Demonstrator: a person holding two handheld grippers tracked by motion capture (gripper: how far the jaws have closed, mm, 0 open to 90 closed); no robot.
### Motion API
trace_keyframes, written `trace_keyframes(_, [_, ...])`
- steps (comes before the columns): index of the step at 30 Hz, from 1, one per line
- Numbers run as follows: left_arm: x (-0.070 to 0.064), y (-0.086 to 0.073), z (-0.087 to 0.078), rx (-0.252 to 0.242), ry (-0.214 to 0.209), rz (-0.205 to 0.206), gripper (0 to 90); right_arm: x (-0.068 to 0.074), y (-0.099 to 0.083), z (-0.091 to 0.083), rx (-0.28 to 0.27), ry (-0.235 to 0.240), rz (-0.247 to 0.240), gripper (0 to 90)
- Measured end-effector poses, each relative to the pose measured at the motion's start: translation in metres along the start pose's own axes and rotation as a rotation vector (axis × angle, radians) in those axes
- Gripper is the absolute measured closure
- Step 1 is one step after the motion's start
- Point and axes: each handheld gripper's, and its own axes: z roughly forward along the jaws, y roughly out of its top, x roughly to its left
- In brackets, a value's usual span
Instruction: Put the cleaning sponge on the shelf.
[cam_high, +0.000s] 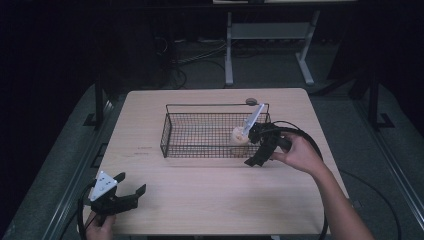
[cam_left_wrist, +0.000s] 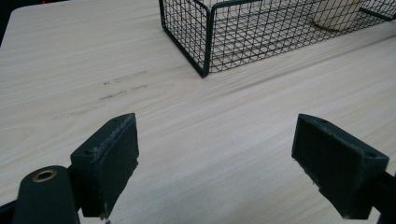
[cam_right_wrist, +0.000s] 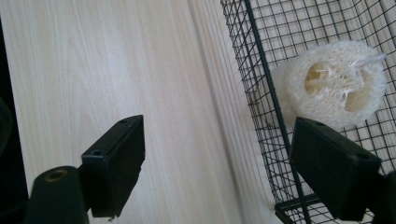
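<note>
While the left gripper (cam_high: 131, 186) sat near the front left corner of the light wood table (cam_high: 210, 200), its jaws were spread wide with nothing between them, just bare tabletop showing in the left gripper view. The right gripper (cam_high: 256, 145) was over at the right end of the black wire basket (cam_high: 170, 131), tilted down, and its jaws were wide apart too, holding nothing. In the right gripper view one jaw hung over the table and the other over the basket's corner, so it kinda straddled the wire wall. The loofah sponge (cam_right_wrist: 336, 84), a pale round fibrous slice with holes in the middle, lay inside the basket at its right end, pretty much right beside that gripper. Couldn't tell if anything was touching it.
</note>
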Motion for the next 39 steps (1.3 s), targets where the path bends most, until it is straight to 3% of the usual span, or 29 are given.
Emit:
trace_keyframes(4, [0.000, 0.000, 0.000, -0.002, 0.001, 0.002, 13.9, 0.004, -0.006, 0.003, -0.004, 0.000, 0.005, 17.7])
trace_keyframes(7, [-0.001, 0.000, 0.000, -0.003, -0.002, 0.004, 13.9, 0.007, -0.008, 0.007, 0.030, 0.012, 0.012, 17.4])
trace_keyframes(39, [-0.003, 0.000, 0.002, 0.004, -0.005, 0.011, 13.9, 0.040, -0.053, 0.014, -0.046, 0.005, 0.010, 17.0])
